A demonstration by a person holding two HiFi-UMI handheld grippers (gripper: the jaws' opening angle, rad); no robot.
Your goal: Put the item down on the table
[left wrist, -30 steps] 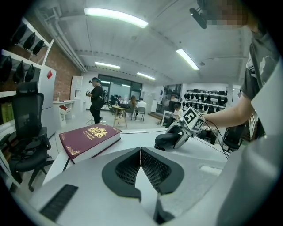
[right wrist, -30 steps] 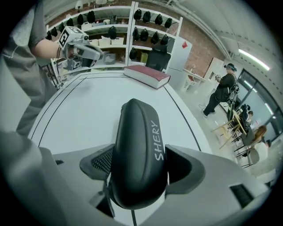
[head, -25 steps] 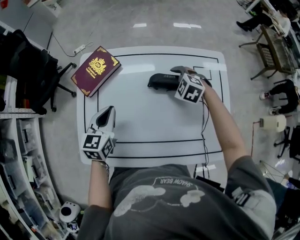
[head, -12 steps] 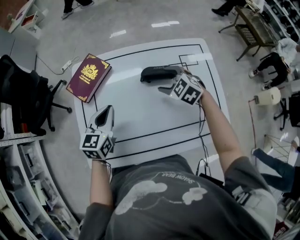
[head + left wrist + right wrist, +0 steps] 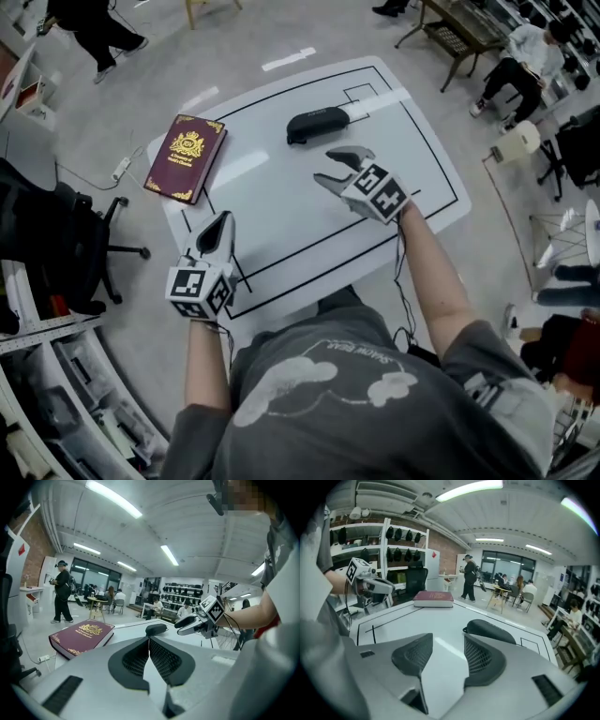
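Found right gripper (image 5: 448, 643) with jaws part-way apart, lately closing, nothing between them but bare table (image 5: 440, 618) beyond. Found left gripper (image 5: 149, 641) with jaws pressed together, nothing held.

Located the item, a black oblong case (image 5: 317, 124), lying flat on the far side of the table, inside the black outline (image 5: 412, 112) and well apart from both grippers. Noted right gripper above the table on the person's side of the case, tips aimed roughly toward it, no contact. Noted left gripper near the table's near left edge, clear of everything. Logged a maroon book (image 5: 186, 157) at the far left corner, seemingly partly over the edge, untouched.

Judged the put-down done: case resting on its own, no grip on it. Judged little left, at most drawing the right gripper away.
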